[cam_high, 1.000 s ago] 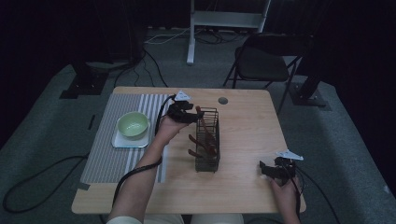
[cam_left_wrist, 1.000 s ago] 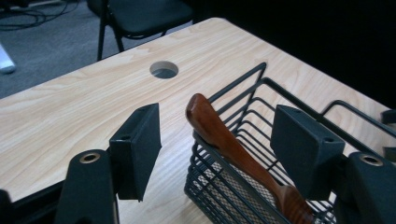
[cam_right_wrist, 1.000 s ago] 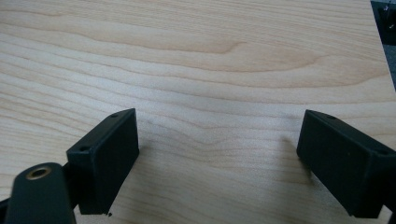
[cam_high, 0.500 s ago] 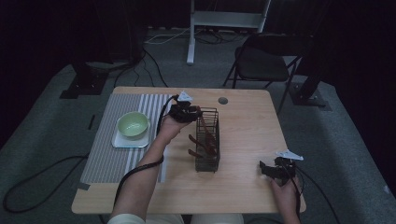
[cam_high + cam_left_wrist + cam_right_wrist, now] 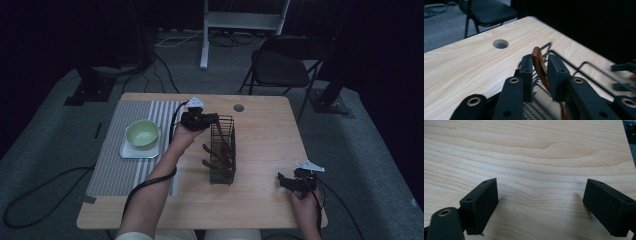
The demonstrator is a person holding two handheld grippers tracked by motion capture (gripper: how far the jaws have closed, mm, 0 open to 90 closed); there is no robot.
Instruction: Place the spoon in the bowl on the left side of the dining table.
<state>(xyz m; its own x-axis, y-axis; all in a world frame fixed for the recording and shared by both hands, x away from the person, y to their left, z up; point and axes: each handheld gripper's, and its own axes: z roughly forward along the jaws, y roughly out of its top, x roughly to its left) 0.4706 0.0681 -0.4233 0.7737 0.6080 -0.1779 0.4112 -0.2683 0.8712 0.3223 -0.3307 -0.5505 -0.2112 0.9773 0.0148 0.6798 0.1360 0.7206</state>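
My left gripper (image 5: pixel 212 119) hovers at the far end of a black wire basket (image 5: pixel 223 174) in the middle of the table. In the left gripper view its jaws (image 5: pixel 540 67) are shut on the end of a brown wooden utensil (image 5: pixel 538 58), which slants down into the basket (image 5: pixel 574 65). More brown wooden utensils (image 5: pixel 215 152) lean inside the basket. My right gripper (image 5: pixel 284 180) rests low near the table's front right corner. It stands open (image 5: pixel 541 200) over bare wood with nothing between its fingers.
A green bowl (image 5: pixel 142 133) sits on a white tray (image 5: pixel 129 151) on a striped mat (image 5: pixel 115 167) at the left. A round cable hole (image 5: pixel 239 107) is near the far edge. A folding chair (image 5: pixel 280 70) stands beyond the table.
Hardly anything differs; both grippers stay nearly where they were, the left one still at the basket's far end.
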